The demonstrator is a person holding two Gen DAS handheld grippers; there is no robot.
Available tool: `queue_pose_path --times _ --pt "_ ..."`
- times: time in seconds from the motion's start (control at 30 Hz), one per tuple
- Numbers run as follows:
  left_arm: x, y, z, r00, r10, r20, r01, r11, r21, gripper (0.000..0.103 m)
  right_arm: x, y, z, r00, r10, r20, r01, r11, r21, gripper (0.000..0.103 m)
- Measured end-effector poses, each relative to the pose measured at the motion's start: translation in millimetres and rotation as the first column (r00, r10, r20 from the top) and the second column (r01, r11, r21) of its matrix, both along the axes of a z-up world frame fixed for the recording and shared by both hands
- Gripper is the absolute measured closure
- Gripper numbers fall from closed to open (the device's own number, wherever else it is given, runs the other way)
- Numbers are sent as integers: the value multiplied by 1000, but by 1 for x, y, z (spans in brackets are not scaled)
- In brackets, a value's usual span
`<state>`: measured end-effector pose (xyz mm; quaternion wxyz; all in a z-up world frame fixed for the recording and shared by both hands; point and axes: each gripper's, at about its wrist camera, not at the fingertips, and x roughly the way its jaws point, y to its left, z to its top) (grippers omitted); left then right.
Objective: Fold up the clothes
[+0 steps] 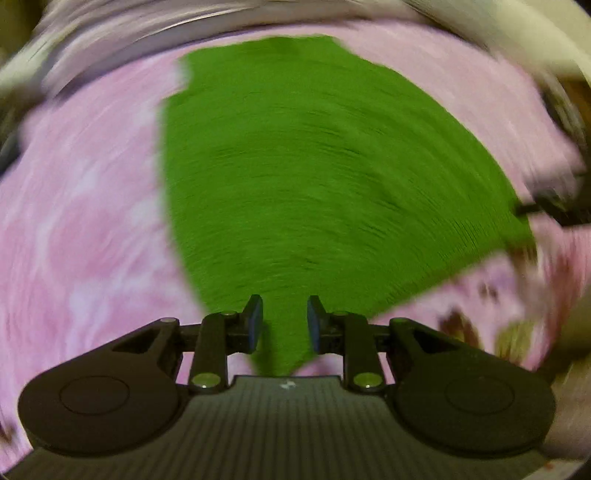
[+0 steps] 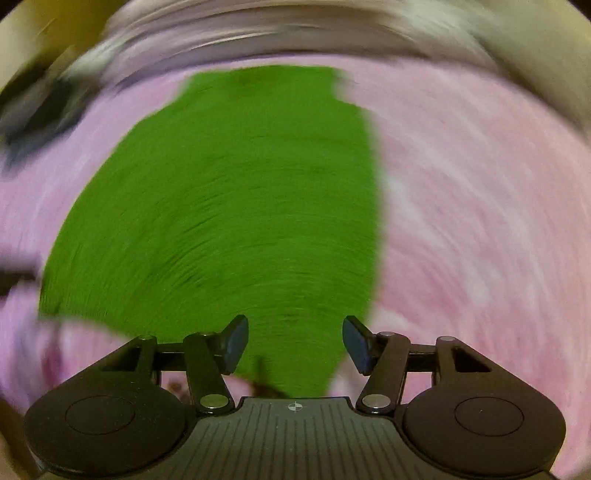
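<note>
A bright green garment (image 1: 314, 166) lies spread on a pink patterned bedcover (image 1: 81, 221); both views are smeared by motion blur. My left gripper (image 1: 284, 325) is open, and a tapering corner of the green cloth runs between its blue-padded fingers (image 1: 255, 325) without being pinched. In the right wrist view the same garment (image 2: 229, 206) fills the middle. My right gripper (image 2: 295, 343) is open wider, and a lower corner of the cloth lies between and under its fingers (image 2: 354, 347). Neither gripper holds anything.
Pink bedcover (image 2: 480, 221) surrounds the garment on all sides. A pale blurred band of bedding or wall (image 1: 110, 33) runs along the far edge. A dark shape (image 1: 554, 210) at the right edge of the left wrist view touches the garment's far corner.
</note>
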<state>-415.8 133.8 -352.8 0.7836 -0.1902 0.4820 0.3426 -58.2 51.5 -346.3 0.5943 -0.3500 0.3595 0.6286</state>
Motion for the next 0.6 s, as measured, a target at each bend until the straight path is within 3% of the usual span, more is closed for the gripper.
queue_pose_path --times 0.13,0.3,0.33,0.37,0.43,0.5,0.53,0.6 --pt "38 -26 -16 976 -200 -87 205 977 64 83 -60 -6 -18 944 279 179 -285 959 6 52" --pt "55 -43 -35 925 -328 -193 354 928 116 79 -96 -9 -47 864 415 283 -426 905 -28 55" --pt "54 -44 -40 918 -340 -204 368 922 118 79 -100 -9 -53 855 425 297 -436 899 -33 59" --pt "53 -43 -44 917 -344 -202 371 922 113 81 -101 -9 -57 856 429 287 -438 898 -37 74" --pt "53 -42 -48 915 -353 -197 376 922 95 84 -99 -14 -57 858 447 252 -446 893 -63 76" --pt "51 -37 -44 908 -375 -188 390 919 49 85 -99 -13 -53 842 490 228 -466 872 -153 76" --pt "46 -30 -38 918 -367 -153 372 928 4 85 -98 -11 -48 843 498 202 -460 863 -210 76" --pt "37 -9 -20 959 -282 -41 279 958 -63 85 -85 -1 -31 893 429 134 -387 886 -255 76"
